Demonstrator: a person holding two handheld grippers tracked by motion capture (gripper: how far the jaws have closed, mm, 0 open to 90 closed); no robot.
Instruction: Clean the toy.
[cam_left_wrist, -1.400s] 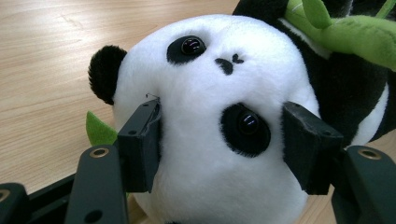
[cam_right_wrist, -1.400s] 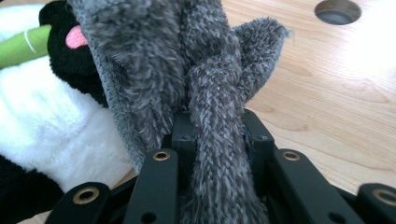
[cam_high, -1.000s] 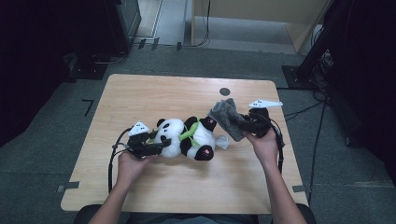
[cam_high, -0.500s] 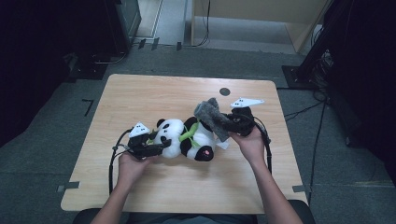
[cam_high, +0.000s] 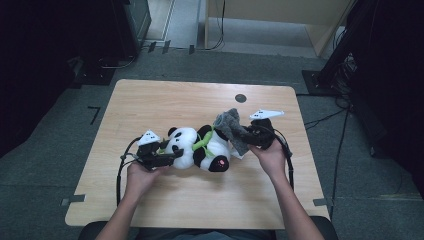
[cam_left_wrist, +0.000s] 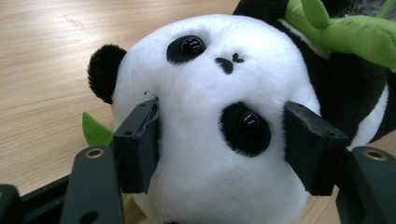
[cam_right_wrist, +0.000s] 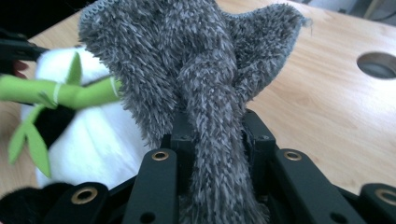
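A black-and-white plush panda (cam_high: 186, 150) lies on its side mid-table, a green plush bamboo stalk (cam_high: 200, 144) across its body. My left gripper (cam_high: 172, 156) grips its head: in the left gripper view both pads (cam_left_wrist: 137, 144) press the white fur of the panda (cam_left_wrist: 224, 93), though the jaws have just eased open slightly. My right gripper (cam_high: 245, 136) is shut on a shaggy grey cloth (cam_high: 229, 122), held against the panda's back end. In the right gripper view the cloth (cam_right_wrist: 196, 60) rises from between the jaws of the gripper (cam_right_wrist: 212, 135), with the bamboo stalk (cam_right_wrist: 70, 91) to its left.
The wooden table (cam_high: 165, 100) has a round cable hole (cam_high: 241, 98) at the back right. Cables trail from both grippers over the front of the table. Dark equipment and cables lie on the floor around the table.
My right gripper has carried the grey cloth leftward and slightly down until it meets the panda. The left gripper and the panda have stayed where they were.
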